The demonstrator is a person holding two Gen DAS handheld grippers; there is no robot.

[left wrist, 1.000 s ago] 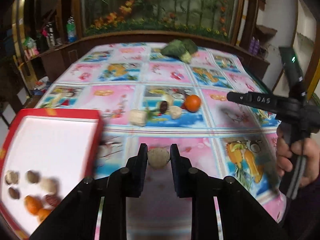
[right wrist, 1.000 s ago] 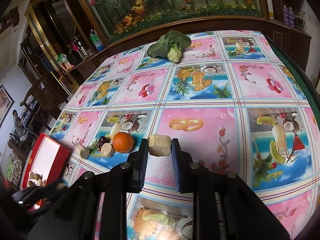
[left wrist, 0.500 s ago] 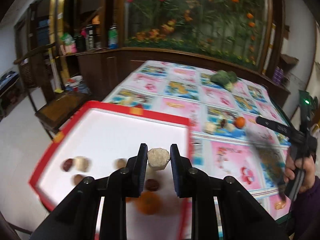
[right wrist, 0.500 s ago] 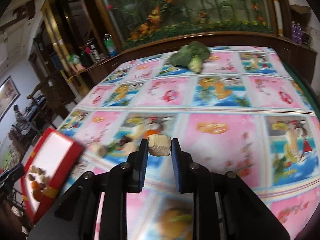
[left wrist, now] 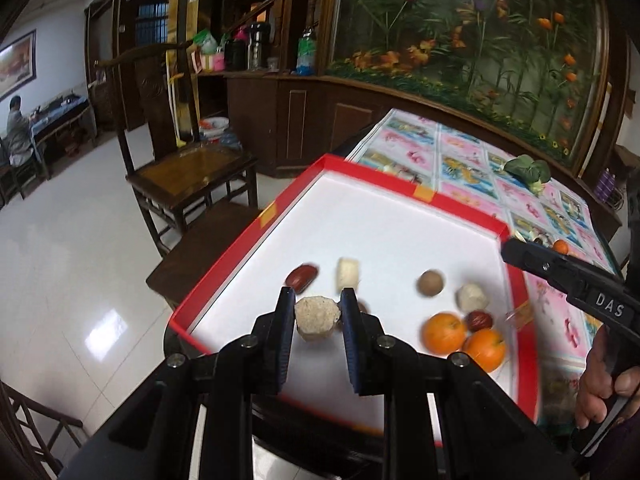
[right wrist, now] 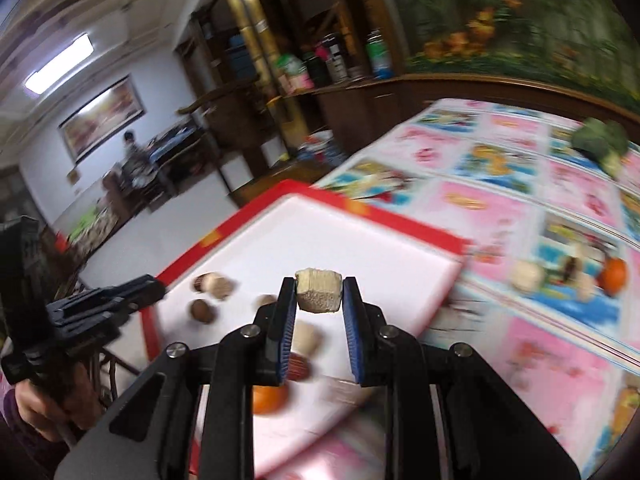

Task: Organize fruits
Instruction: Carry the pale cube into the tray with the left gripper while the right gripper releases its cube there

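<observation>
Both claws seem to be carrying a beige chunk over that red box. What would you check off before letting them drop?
1. Left gripper clamped on its round beige piece: ok.
2. Right gripper clamped on its squarish beige piece: ok.
3. Both pieces above the red box and its white floor: ok.
4. Bare floor directly beneath each piece: cannot tell; oranges and a red date lie close.
5. Grippers apart from each other: ok.
6. Loose fruit left on the tablecloth, such as an orange: not ok.
</observation>
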